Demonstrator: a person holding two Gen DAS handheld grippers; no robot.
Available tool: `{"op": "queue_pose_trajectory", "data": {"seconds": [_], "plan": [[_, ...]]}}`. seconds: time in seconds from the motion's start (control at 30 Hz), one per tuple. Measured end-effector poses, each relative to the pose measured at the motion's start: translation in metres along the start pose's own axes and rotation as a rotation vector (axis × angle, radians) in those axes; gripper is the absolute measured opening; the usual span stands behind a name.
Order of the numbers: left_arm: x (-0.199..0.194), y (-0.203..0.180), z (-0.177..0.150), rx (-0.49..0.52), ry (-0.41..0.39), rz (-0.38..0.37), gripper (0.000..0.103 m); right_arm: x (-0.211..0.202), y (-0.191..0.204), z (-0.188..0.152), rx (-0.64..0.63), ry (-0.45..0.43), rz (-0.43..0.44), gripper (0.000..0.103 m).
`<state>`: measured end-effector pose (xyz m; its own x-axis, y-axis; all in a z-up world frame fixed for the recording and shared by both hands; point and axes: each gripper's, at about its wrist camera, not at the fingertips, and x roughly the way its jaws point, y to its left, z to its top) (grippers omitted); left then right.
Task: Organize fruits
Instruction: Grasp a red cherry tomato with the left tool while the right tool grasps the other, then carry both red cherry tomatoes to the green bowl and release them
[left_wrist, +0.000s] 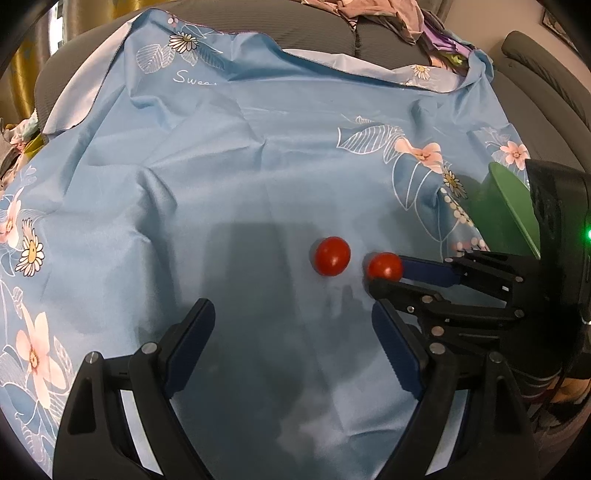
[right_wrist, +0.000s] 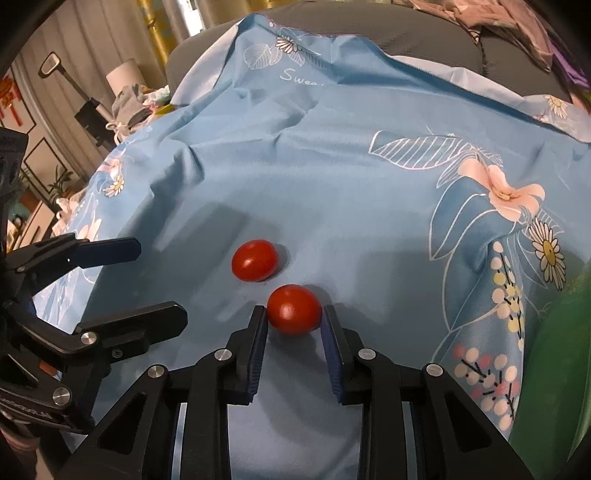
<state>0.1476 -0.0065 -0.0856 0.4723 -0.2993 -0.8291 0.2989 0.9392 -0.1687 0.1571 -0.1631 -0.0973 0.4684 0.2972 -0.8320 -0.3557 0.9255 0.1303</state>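
Two red tomatoes are seen on one blue floral cloth: the near tomato and the far tomato. Two black grippers are counted, the right gripper and the left gripper, each with two fingers. One green bowl is partly shown at the edge.

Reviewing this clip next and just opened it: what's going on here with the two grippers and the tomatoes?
A person holds a gripper in each hand over a blue floral cloth. The right gripper has closed on the nearer tomato, its pads against both sides, with the tomato still on the cloth. The second tomato lies free just beyond. The left gripper hangs open and empty. A green bowl sits at the right, only partly in view.
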Motion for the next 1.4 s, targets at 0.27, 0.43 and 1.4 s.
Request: {"op": "queue_pose_trajectory", "data": {"seconds": [0.27,0.43,1.4], "plan": [[0.022,-0.021,0.014,0.038,-0.012,-0.003,0.073,-0.014,-0.030,-0.008,0.093,-0.035,-0.038,0.031],[0.046,-0.034,0.024,0.089,0.010,0.021,0.048,-0.021,-0.034,-0.011,0.107,-0.053,-0.022,0.031],[-0.020,-0.075,0.017,0.131,-0.052,-0.042,0.025,-0.083,-0.024,-0.022,0.109,-0.189,0.020,0.031]]}}
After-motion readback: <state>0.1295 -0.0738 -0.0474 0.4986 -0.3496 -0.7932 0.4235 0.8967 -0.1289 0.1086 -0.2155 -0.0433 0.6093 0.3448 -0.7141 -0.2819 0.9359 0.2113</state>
